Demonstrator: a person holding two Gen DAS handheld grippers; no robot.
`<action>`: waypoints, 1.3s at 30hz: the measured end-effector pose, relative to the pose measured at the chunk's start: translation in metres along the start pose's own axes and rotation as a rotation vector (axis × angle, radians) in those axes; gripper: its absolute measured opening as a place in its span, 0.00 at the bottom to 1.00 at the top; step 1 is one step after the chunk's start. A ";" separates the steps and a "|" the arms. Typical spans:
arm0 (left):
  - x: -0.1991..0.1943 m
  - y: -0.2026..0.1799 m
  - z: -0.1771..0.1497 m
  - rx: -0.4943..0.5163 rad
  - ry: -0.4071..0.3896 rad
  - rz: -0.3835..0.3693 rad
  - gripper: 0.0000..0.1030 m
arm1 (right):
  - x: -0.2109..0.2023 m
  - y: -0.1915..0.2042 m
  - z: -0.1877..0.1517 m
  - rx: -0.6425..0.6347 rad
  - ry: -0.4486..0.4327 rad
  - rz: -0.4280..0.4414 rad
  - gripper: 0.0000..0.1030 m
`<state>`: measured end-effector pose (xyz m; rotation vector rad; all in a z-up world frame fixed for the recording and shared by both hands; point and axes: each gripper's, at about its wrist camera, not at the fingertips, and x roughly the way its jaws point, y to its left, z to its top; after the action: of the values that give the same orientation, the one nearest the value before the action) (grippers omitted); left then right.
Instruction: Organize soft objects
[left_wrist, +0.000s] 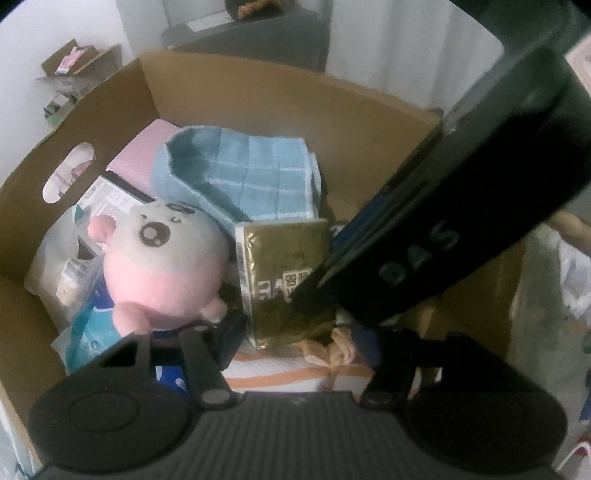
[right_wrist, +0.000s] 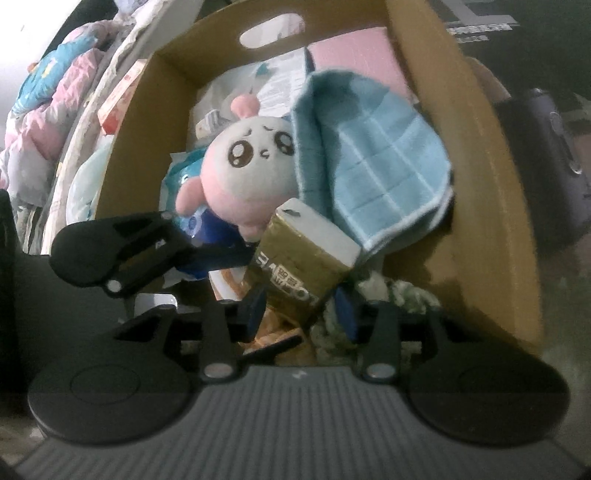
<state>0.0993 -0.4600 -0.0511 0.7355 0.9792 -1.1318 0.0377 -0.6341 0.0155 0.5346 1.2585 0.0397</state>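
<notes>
A cardboard box (left_wrist: 236, 85) holds a pink and white plush toy (left_wrist: 166, 266), a blue checked cloth (left_wrist: 255, 177) and a gold tissue pack (left_wrist: 284, 280). My left gripper (left_wrist: 303, 339) is open low in the box, over a striped orange and white cloth (left_wrist: 280, 373). The right gripper's black body (left_wrist: 461, 206) reaches in from the right and covers the pack's corner. In the right wrist view my right gripper (right_wrist: 301, 308) is shut on the gold tissue pack (right_wrist: 303, 254), beside the plush (right_wrist: 247, 177) and the blue cloth (right_wrist: 373, 162).
The box (right_wrist: 476, 206) also holds a pink flat item (left_wrist: 144, 155), printed packets (left_wrist: 110, 199) and a blue wipes pack (right_wrist: 192, 221). The left gripper (right_wrist: 147, 240) shows at left. Bedding (right_wrist: 55, 122) is piled outside, and a small open carton (left_wrist: 74, 70) stands by the wall.
</notes>
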 end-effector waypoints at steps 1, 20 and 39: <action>-0.003 0.002 -0.001 -0.009 -0.014 0.000 0.66 | -0.005 -0.001 -0.001 0.010 -0.014 0.002 0.41; -0.157 0.024 -0.100 -0.310 -0.387 0.182 0.93 | -0.134 0.051 -0.117 0.056 -0.653 0.116 0.81; -0.194 0.007 -0.225 -0.710 -0.367 0.521 1.00 | -0.078 0.164 -0.201 -0.143 -0.613 -0.086 0.99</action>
<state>0.0255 -0.1850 0.0339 0.1669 0.7366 -0.3857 -0.1283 -0.4421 0.1109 0.3304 0.6713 -0.1001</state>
